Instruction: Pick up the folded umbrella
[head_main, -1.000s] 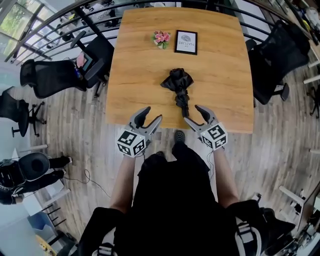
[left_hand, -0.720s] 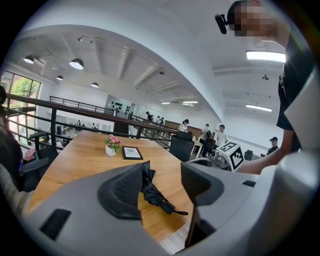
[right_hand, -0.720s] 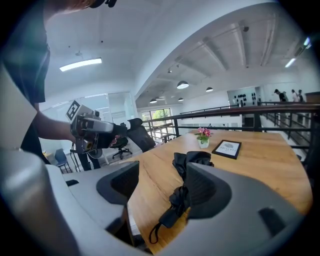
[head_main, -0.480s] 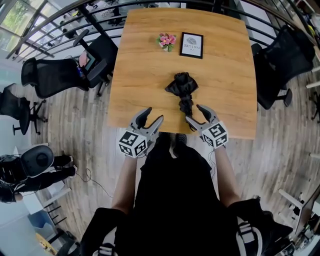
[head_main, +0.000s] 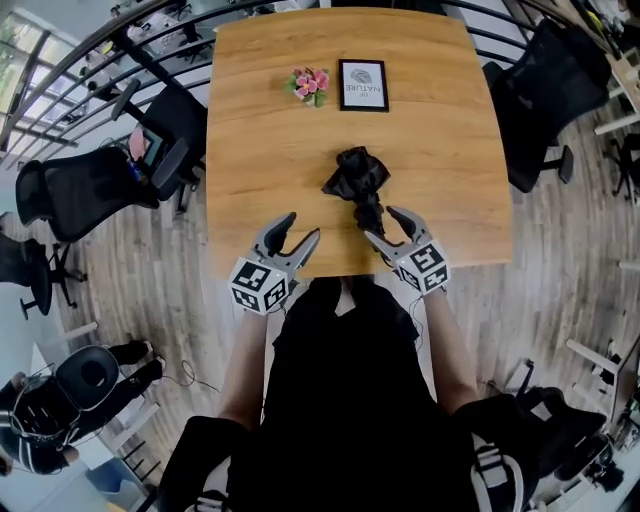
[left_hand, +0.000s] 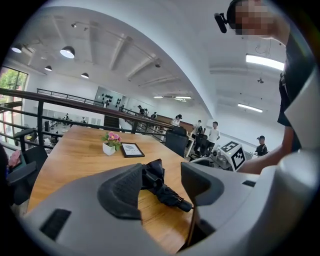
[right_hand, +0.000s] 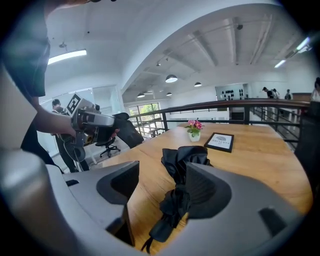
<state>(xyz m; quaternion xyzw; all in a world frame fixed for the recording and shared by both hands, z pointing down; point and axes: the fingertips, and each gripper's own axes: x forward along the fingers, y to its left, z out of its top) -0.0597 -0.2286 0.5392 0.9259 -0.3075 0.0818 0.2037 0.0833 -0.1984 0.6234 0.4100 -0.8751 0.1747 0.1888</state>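
Note:
The folded black umbrella (head_main: 357, 183) lies on the wooden table (head_main: 260, 150), handle end toward the near edge. My right gripper (head_main: 383, 224) is open just over that edge, its jaws on either side of the handle end without pressing it. In the right gripper view the umbrella (right_hand: 182, 162) runs away from the gripper (right_hand: 162, 187), partly behind the right jaw. My left gripper (head_main: 302, 226) is open, left of the umbrella, nothing between its jaws. The left gripper view shows the umbrella (left_hand: 165, 190) beyond the gripper (left_hand: 161, 186).
A small pot of pink flowers (head_main: 308, 83) and a framed picture (head_main: 363, 84) stand at the table's far side. Black office chairs (head_main: 165, 140) (head_main: 545, 90) flank the table, with a railing behind. Several people stand far off in the gripper views.
Both grippers have moved forward over the table's near edge and a little lower, closer to the umbrella's handle end. Their jaws stay as wide as before.

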